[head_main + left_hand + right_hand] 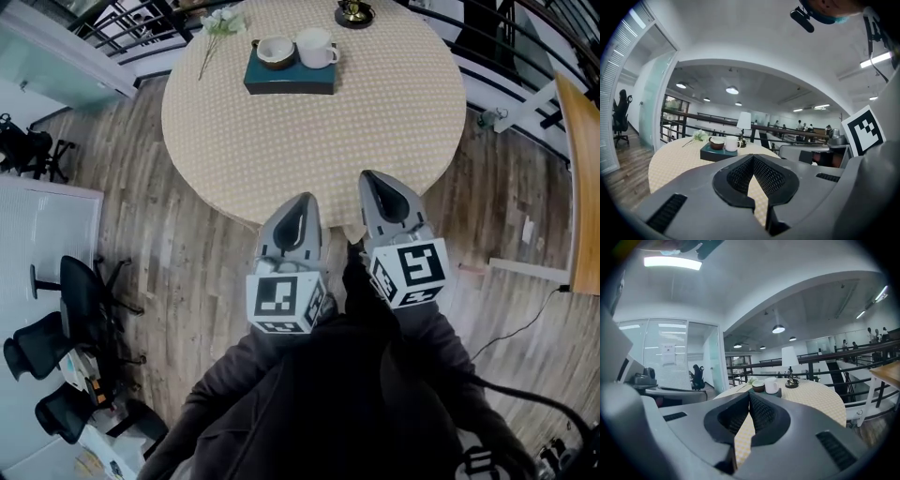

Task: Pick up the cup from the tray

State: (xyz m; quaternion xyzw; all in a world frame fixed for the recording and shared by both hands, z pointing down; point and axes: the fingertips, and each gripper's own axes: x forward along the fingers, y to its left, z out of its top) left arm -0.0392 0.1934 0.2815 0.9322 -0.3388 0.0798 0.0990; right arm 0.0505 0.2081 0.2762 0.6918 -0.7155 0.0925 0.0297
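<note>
A white cup stands on a dark teal tray beside a brown bowl, at the far side of a round table with a beige dotted cloth. Both grippers hover side by side at the table's near edge, far short of the tray. My left gripper is shut and empty, and so is my right gripper. The left gripper view has its shut jaws low in the picture, with the cup ahead and slightly left. In the right gripper view the cup sits ahead, slightly right of the shut jaws.
A sprig of pale flowers lies left of the tray. A table lamp stands behind it, its base at the far rim. Black railings ring the far side. Office chairs stand at the left, a wooden board at the right.
</note>
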